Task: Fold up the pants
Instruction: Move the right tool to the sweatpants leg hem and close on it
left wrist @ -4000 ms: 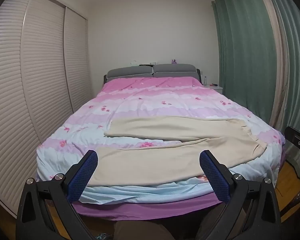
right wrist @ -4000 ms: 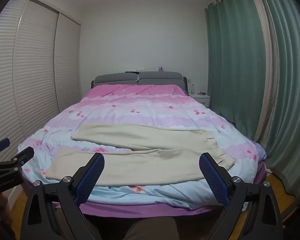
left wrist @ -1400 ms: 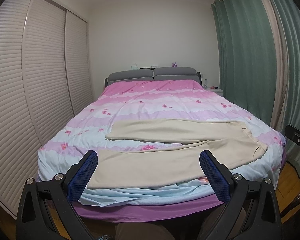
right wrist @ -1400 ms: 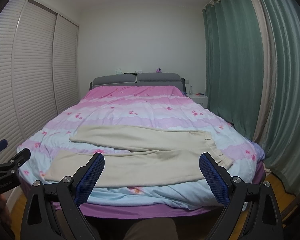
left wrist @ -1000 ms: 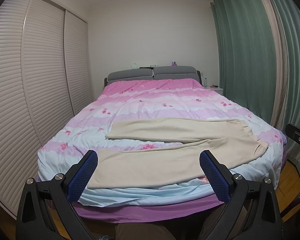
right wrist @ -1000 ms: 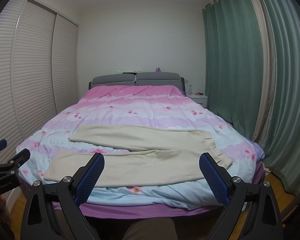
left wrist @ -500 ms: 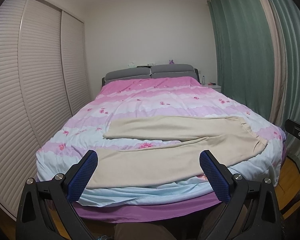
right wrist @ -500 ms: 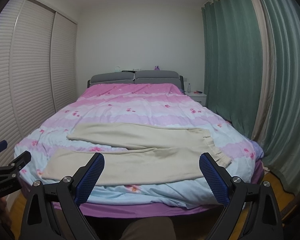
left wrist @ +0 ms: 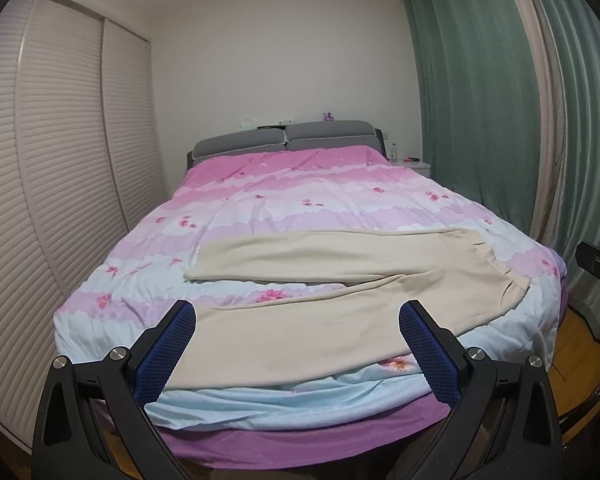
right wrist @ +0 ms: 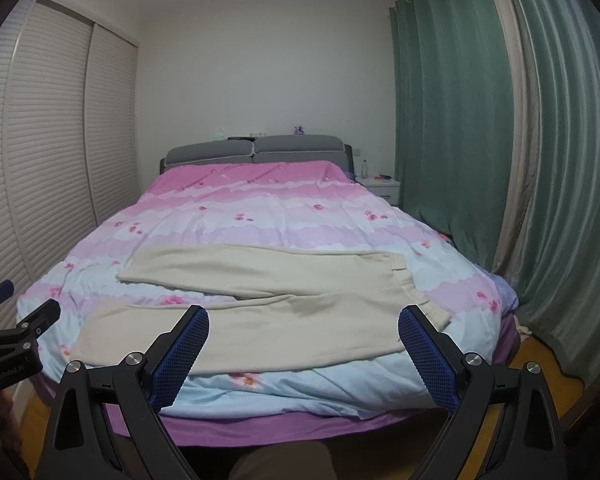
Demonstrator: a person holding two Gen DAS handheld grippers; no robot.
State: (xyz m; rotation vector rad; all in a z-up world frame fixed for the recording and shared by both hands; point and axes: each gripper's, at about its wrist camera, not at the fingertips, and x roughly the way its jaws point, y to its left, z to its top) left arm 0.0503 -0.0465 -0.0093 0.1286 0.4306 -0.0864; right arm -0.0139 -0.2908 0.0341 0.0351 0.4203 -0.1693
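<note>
The left gripper (left wrist: 298,344) and right gripper (right wrist: 303,350) both hang spread wide and empty at the foot of the bed (left wrist: 300,412). The beige pants (left wrist: 340,292) lie unfolded at twelve o'clock, long axis running nine to three: leg ends nearer the left gripper, waistband nearer the right. They rest on a pink-and-blue floral duvet (right wrist: 260,216), slatted wardrobe doors (right wrist: 40,160) at nine o'clock, green curtains (right wrist: 460,120) at three.
</note>
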